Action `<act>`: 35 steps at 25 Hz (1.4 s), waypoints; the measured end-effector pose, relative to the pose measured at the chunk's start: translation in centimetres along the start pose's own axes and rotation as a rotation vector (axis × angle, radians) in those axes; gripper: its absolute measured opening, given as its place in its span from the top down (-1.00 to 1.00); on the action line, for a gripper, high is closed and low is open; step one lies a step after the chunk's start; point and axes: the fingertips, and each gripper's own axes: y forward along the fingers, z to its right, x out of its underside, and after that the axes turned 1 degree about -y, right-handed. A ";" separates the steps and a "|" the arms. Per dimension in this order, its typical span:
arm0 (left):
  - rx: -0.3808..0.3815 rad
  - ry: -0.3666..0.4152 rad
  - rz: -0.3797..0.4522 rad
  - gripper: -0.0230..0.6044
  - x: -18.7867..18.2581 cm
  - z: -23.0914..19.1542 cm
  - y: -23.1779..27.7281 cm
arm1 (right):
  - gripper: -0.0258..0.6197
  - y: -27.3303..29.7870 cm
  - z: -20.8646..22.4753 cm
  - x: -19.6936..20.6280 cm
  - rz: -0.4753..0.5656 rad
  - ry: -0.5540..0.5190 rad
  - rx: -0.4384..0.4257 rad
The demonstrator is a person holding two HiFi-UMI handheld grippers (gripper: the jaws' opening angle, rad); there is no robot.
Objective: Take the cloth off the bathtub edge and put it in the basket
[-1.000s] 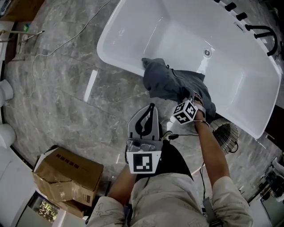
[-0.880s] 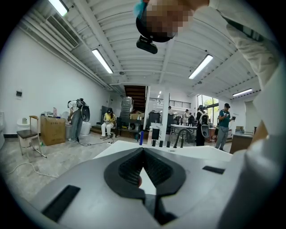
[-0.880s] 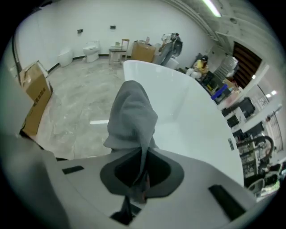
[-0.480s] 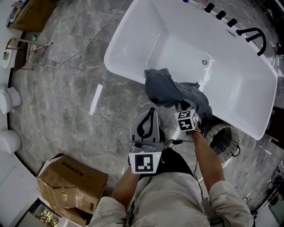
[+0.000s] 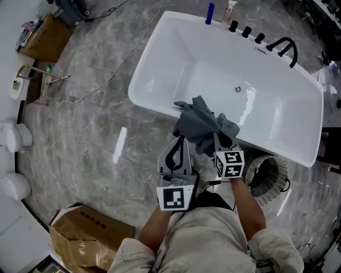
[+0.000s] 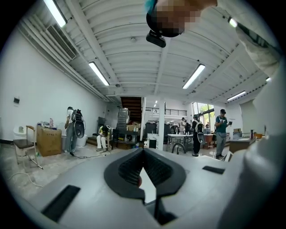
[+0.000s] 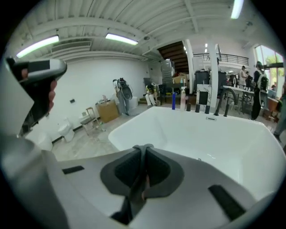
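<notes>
Cloth [image 5: 202, 123] hangs pinched in right gripper [image 7: 144, 153] over bathtub edge [image 5: 152, 108]; left gripper [image 6: 143, 154] clenched, empty. Next: swing over basket [image 5: 269, 176], release.

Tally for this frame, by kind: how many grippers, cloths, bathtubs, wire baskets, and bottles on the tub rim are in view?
Hand-held two-jaw grippers: 2 (left gripper, right gripper)
Grey cloth: 1
White bathtub: 1
Round wire basket: 1
Bottles on the bathtub rim: 2 (blue bottle, pale bottle)
Total: 7
</notes>
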 end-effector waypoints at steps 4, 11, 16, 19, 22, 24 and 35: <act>0.004 0.011 0.043 0.94 -2.3 0.9 -0.3 | 0.92 -4.2 0.0 -5.0 0.139 0.028 -0.002; 0.013 0.027 0.107 0.94 -6.6 1.6 -0.9 | 0.92 -12.5 0.1 -14.1 0.383 0.010 0.012; 0.043 0.054 0.165 0.94 -10.4 2.9 -0.8 | 0.92 -19.3 0.5 -21.1 0.600 -0.007 0.037; 0.061 0.080 0.189 0.94 -12.8 3.6 -0.2 | 0.92 -23.4 0.8 -24.9 0.732 -0.052 0.089; 0.076 0.089 0.207 0.94 -15.1 3.7 -0.3 | 0.92 -27.5 0.9 -27.3 0.842 -0.108 0.176; 0.086 0.099 0.220 0.94 -16.3 3.6 -0.6 | 0.91 -29.9 0.8 -28.2 0.899 -0.126 0.224; 0.233 0.093 0.245 0.94 -17.9 6.9 2.5 | 0.92 -37.2 4.5 -29.2 1.019 -0.110 0.443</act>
